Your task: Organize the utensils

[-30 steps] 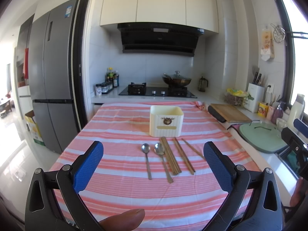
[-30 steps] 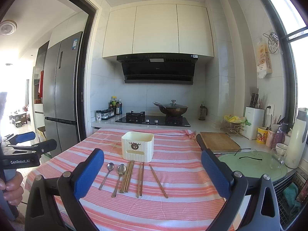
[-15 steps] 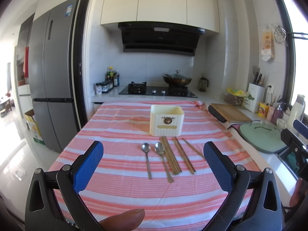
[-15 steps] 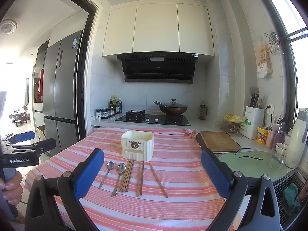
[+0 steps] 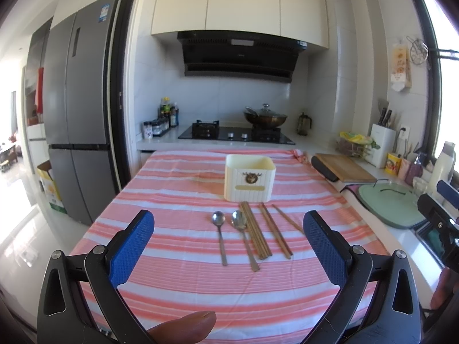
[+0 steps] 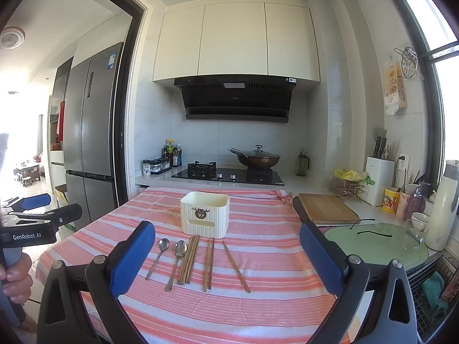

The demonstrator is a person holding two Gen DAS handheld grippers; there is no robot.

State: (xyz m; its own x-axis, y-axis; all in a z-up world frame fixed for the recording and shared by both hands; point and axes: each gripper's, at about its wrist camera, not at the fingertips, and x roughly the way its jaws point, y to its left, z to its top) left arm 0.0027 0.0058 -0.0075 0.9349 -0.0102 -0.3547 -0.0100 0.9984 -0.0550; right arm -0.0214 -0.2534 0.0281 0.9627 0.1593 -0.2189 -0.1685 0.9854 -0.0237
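White lettering "GenRobot.AI" stands on the black body of the left gripper (image 6: 40, 200), seen at the left edge of the right wrist view. The range hood (image 6: 235, 97) carries a small brand mark at its middle, too small to read. The blue sticker on the fridge (image 6: 112, 60) and the print on the hanging packet (image 6: 395, 87) are likewise illegible.

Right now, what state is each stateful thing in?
left gripper: open, holding nothing
right gripper: open, holding nothing
utensil holder: upright, nothing seen inside
two spoons: flat on the striped cloth, bowls toward the holder
chopsticks: flat beside the spoons
wok: lidded, on the stove
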